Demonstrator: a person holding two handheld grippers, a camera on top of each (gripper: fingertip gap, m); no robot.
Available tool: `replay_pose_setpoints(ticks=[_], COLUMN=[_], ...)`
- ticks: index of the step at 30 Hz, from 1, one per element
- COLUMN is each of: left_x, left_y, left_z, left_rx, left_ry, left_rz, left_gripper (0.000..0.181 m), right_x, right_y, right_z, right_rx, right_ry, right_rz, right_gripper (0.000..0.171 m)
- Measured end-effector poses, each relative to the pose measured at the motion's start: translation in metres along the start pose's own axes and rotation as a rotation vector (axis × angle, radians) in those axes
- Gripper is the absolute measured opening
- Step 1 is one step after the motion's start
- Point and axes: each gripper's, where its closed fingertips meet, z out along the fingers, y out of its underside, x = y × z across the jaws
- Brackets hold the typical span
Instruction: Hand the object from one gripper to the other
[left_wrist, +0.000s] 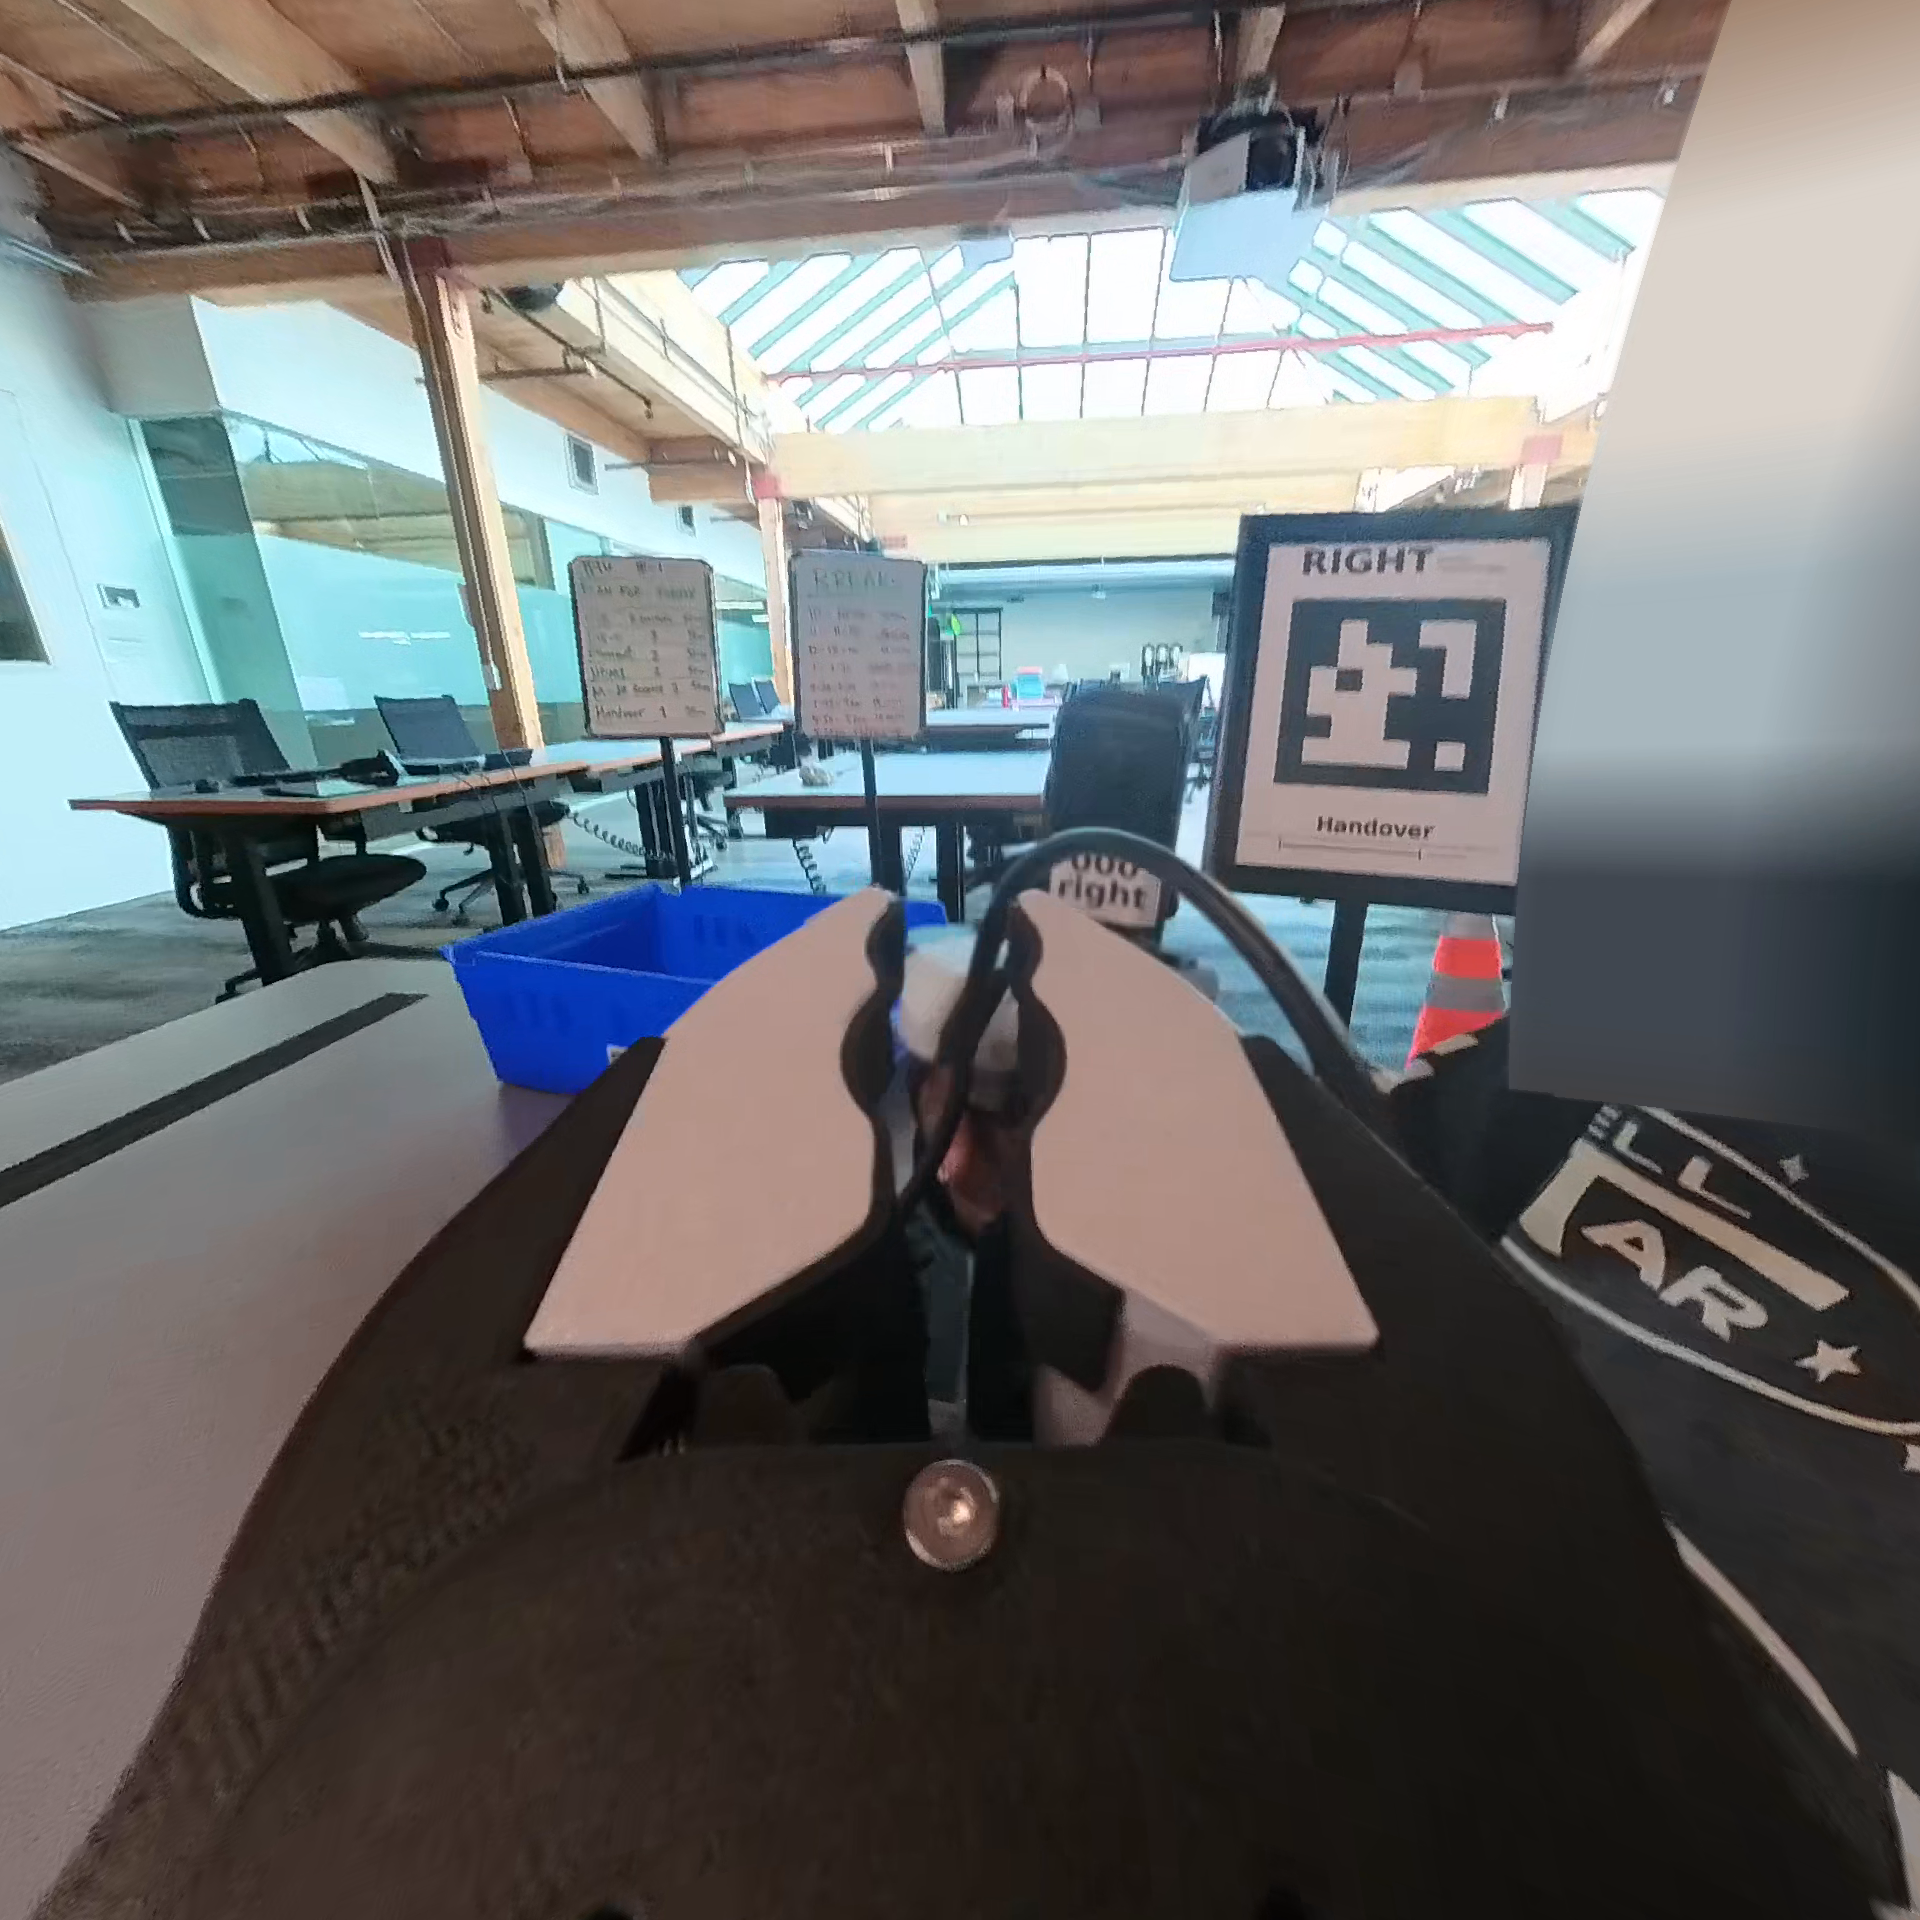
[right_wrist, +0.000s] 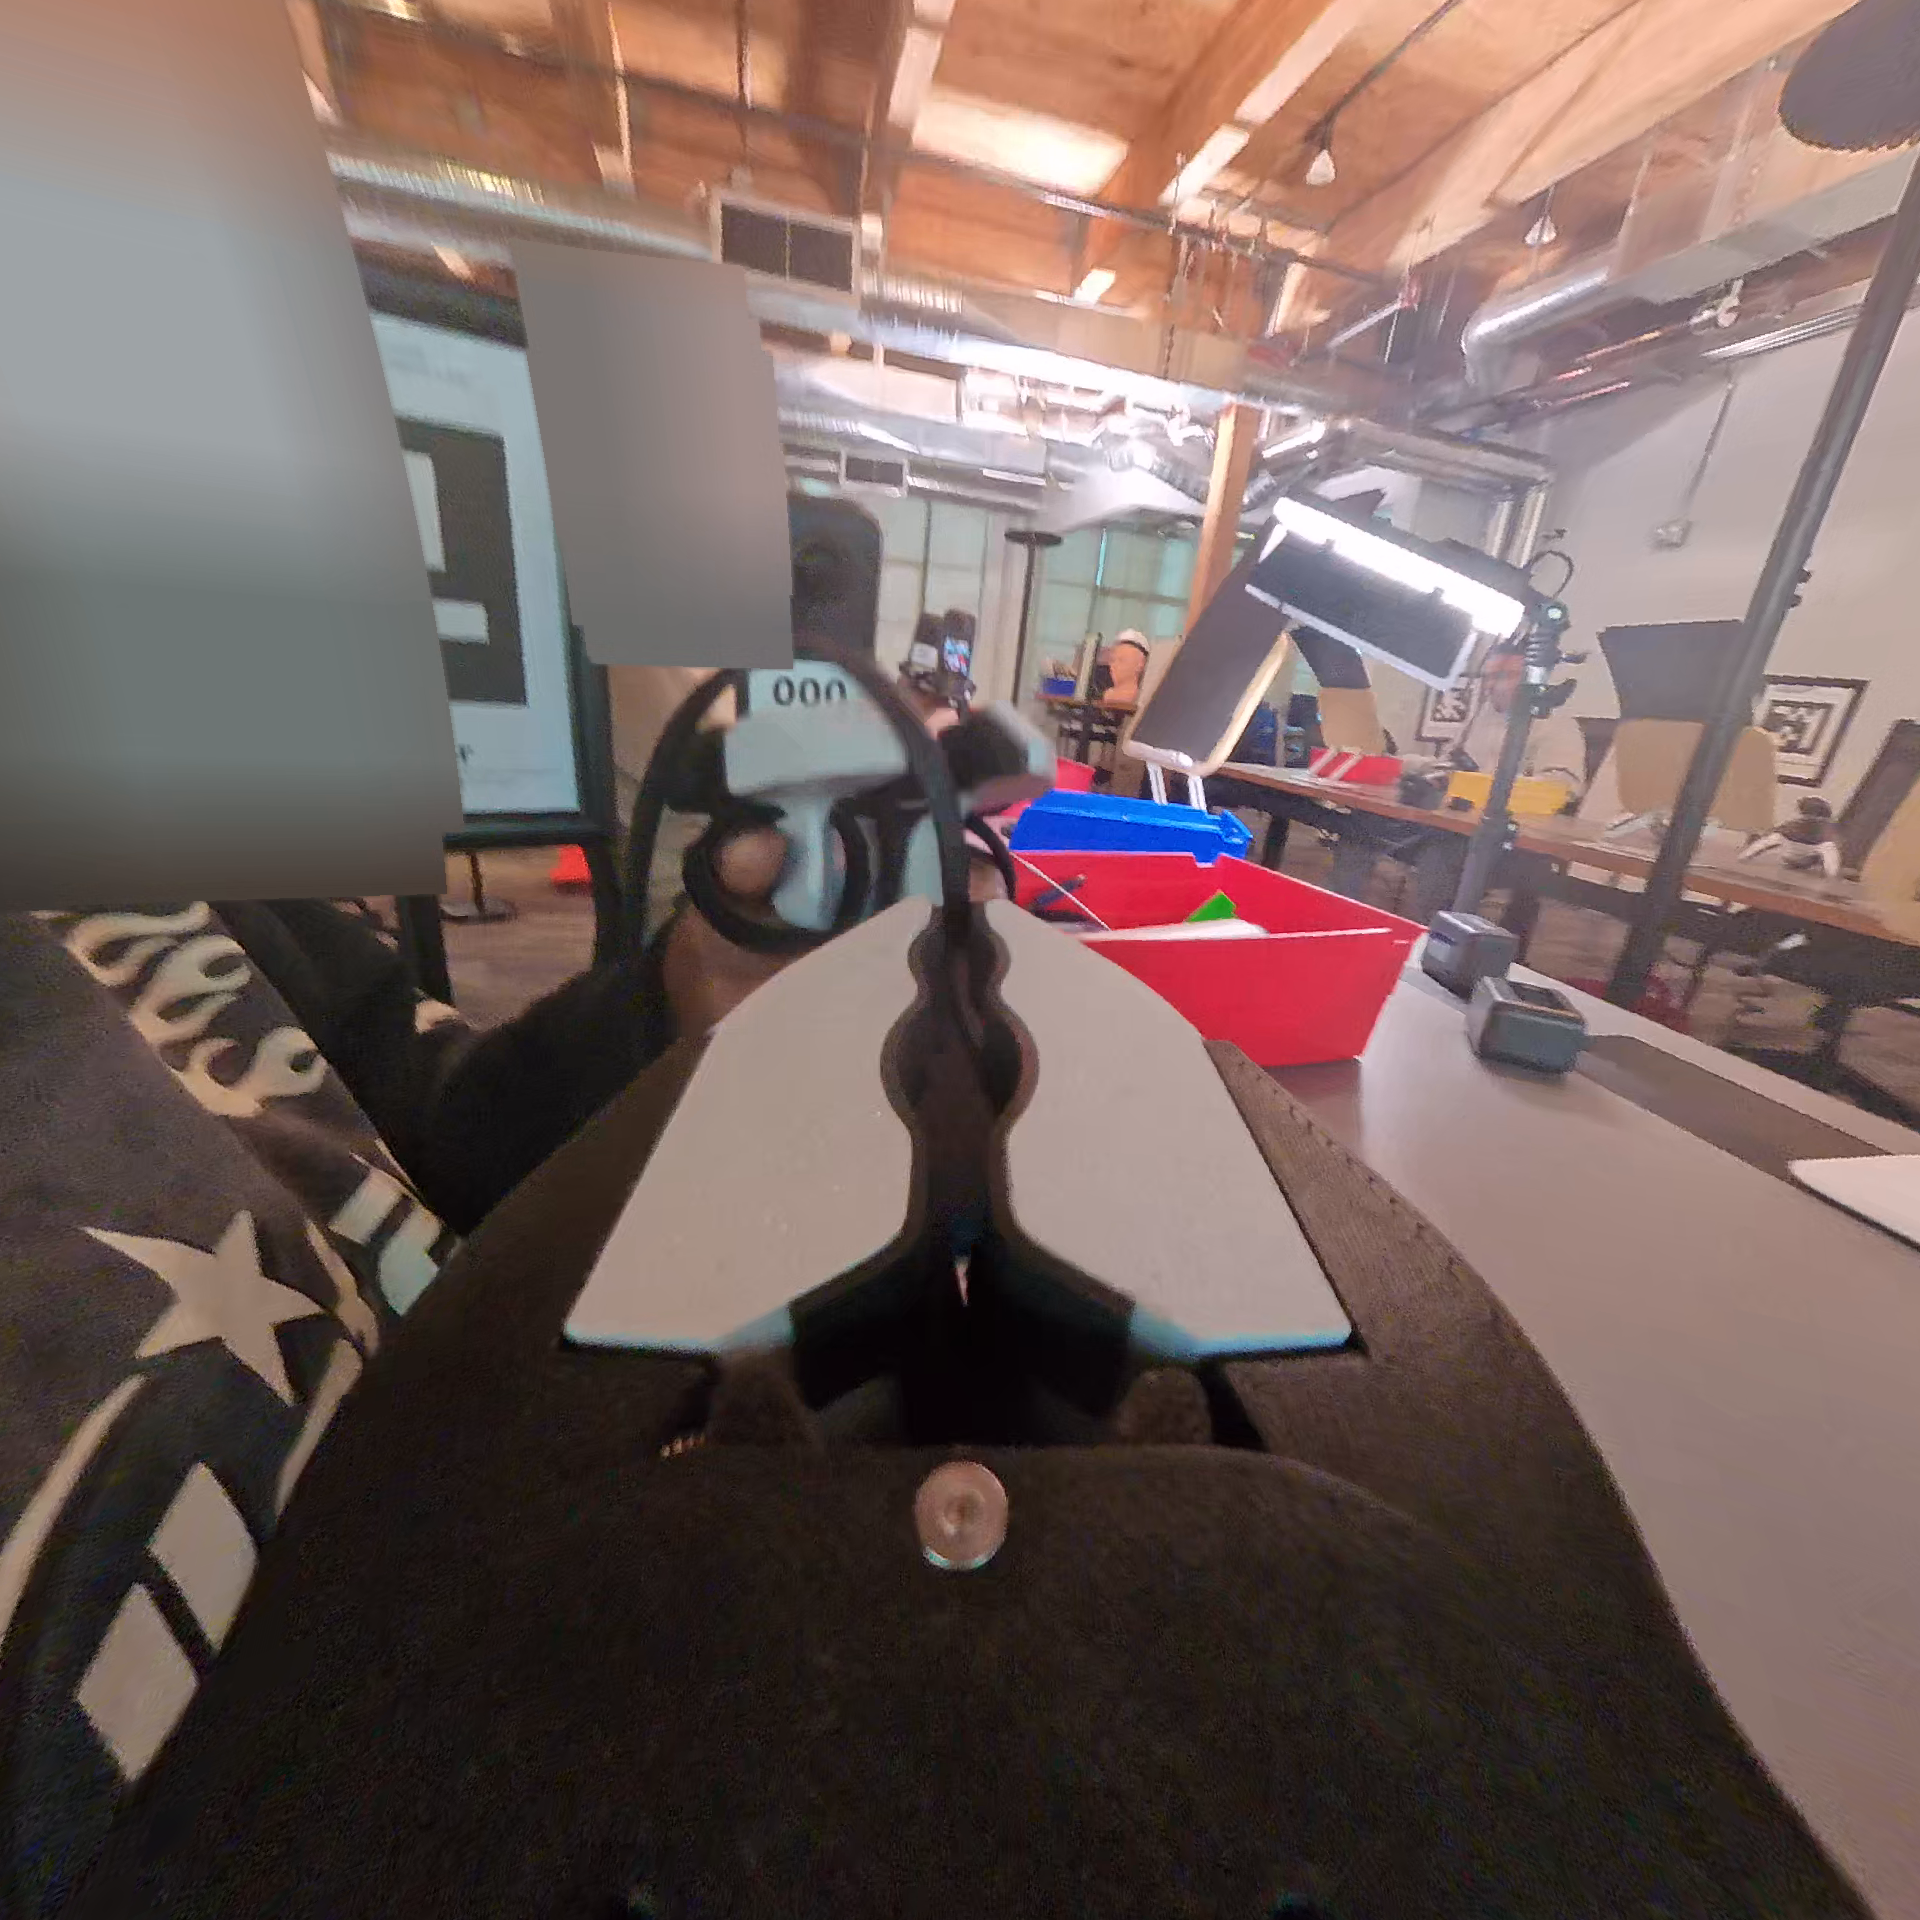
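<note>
Both grippers raised above the table, facing each other. Left gripper fingers nearly together, a black cable passing between the tips; whether it is pinched, cannot tell. Right gripper clamped on the cable. Blue bin contents hidden; red bin holds mixed items.

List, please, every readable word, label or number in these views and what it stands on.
I can't copy writing; these carry it:
Black-framed white sign with square marker: printed, legible.
Two white handwritten boards on stands: mostly too small.
Small white sticker straight ahead: legible.
Dark printed garment: partly cut off.
</note>
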Motion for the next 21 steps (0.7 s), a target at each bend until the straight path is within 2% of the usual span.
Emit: replay_pose_setpoints(ticks=[1,8,10,15,19,21], left_x=[-0.002,0.002,0.0,0.008,0.007,0.005], left_y=[0.004,0.045,0.052,0.052,0.036,0.027], left_z=[-0.001,0.005,0.008,0.009,0.006,0.003], left_rx=[-0.021,-0.223,-0.242,-0.234,-0.152,-0.111], left_ry=[-0.002,0.081,0.07,0.121,0.133,0.126], left_rz=[0.006,0.048,0.075,0.034,-0.032,-0.053], left_gripper=[0.019,0.022,0.011,0.003,0.003,0.003], right_x=[0.0,-0.002,-0.003,-0.004,-0.001,0.002], right_y=[-0.004,-0.017,-0.019,-0.021,-0.021,-0.018], right_z=[-0.002,-0.006,-0.007,-0.007,-0.01,-0.011], right_rx=[0.015,0.062,0.067,0.077,0.073,0.059], right_ry=[-0.007,-0.025,-0.03,-0.036,-0.057,-0.071], right_rz=[0.018,0.036,0.046,0.044,0.078,0.116], right_gripper=[0.004,0.004,0.004,0.005,0.025,0.027])
